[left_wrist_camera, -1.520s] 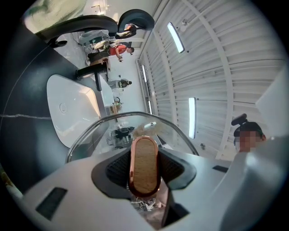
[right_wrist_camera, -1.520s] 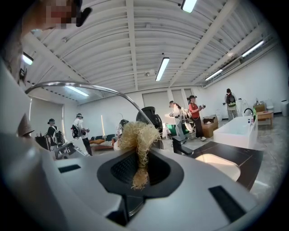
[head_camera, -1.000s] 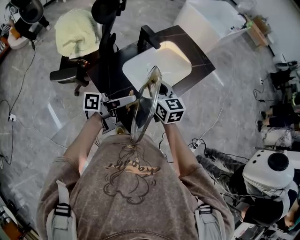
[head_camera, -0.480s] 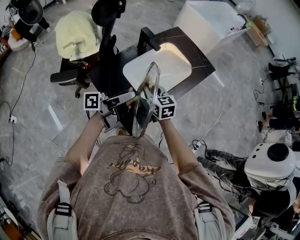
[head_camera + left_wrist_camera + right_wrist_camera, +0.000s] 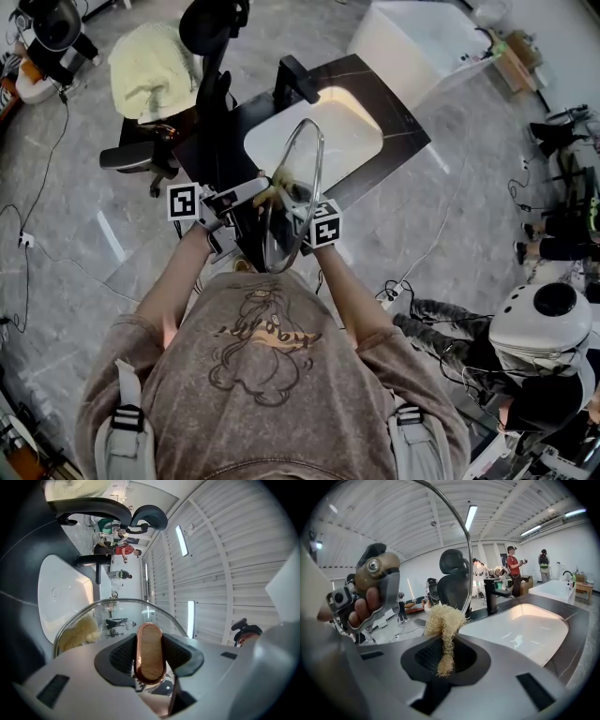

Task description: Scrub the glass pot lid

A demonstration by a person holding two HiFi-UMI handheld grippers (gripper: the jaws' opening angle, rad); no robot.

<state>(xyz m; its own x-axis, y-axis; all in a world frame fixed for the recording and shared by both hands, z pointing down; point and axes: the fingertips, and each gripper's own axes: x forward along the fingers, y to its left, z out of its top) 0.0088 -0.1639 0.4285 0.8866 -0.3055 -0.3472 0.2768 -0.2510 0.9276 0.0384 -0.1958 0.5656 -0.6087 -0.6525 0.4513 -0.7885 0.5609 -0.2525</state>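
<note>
The glass pot lid (image 5: 284, 230) is held up in the air on its edge, above the near edge of the dark table (image 5: 398, 127), between the person's chest and the white sink (image 5: 333, 131). Its plane stands upright. From the head view it shows edge-on as a narrow ellipse, and its long line runs from the person out toward the sink, with the far end leaning a little to the right. The handle side faces the person's left and the hollow inner side faces the right.

The lid is clear glass, domed, with a thin bright metal band round the rim. Its handle (image 5: 149, 653) is an oblong knob with a wood-coloured face and a copper-coloured rim. From the inner side, in the right gripper view, the knob's metal fixing and screw show through the glass.

The left tool (image 5: 255, 194) is clenched on that handle, with 1 dark pad on each side of the knob, and it carries the lid.

The right tool (image 5: 302, 208) is clamped on a pale yellow fibre scrubber (image 5: 443, 620). A strand of it hangs down between the pads and the bushy end sticks out in front. That bushy end lies against the inner face of the glass, close to the rim, and in the left gripper view it shows through the lid as a yellow patch low on the left.

Beyond the sink stands a black faucet (image 5: 295, 75).
</note>
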